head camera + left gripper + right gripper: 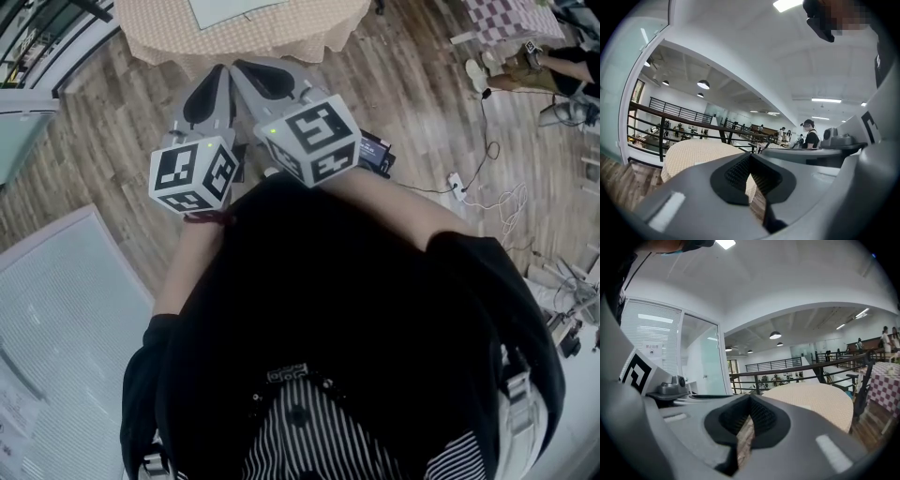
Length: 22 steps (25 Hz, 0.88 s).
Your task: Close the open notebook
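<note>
Notebook: a pale flat shape that may be the notebook [234, 9] lies on the round table [169, 37], ahead of both your grippers and cut by the top edge of the head view.
Its direction: the near edge runs across your view, rising slightly to the right. Long axis and open pages cannot be told.
Left gripper [219, 71]: jaw tips together, nothing held, over the wooden floor [94, 150].
Right gripper [242, 66]: jaws together, empty, just beside your left.
</note>
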### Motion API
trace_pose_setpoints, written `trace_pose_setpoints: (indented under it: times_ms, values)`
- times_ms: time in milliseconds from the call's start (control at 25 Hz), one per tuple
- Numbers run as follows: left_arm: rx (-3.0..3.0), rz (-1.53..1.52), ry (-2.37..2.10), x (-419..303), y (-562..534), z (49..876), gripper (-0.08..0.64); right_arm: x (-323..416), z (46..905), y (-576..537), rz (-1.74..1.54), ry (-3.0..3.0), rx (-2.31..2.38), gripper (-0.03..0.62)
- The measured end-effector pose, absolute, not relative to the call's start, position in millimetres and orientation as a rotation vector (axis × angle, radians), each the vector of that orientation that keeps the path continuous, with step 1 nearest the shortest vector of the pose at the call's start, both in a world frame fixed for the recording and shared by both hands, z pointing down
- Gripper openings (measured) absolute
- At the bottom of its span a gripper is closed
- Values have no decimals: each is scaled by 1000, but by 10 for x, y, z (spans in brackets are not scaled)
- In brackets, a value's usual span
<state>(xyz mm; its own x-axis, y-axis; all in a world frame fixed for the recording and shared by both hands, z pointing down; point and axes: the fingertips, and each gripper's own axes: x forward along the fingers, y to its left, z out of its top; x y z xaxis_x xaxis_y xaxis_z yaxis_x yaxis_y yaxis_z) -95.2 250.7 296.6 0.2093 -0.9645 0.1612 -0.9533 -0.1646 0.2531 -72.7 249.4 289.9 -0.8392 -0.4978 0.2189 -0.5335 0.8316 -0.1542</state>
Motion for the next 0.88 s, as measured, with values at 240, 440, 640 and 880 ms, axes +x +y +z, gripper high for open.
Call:
trace_pose_setpoints:
  times_ms: [240,440,640,880]
  values:
    - [2182,-44,-1798,-1019,2072,3019,2,-799,2958,2048,327,-2829,812,2]
    - [2164,-52,-1812,-1115,1611,3006,2,-883,2950,1623,321,-2821,790,0]
    - [2149,-51,-1832,-1147,1151,2960,2,-919,2916,1139,328,-2821,767,0]
    - [2108,-27,-1865,-1149,661,2973,2,-916,2939,650,360,-2827,727,0]
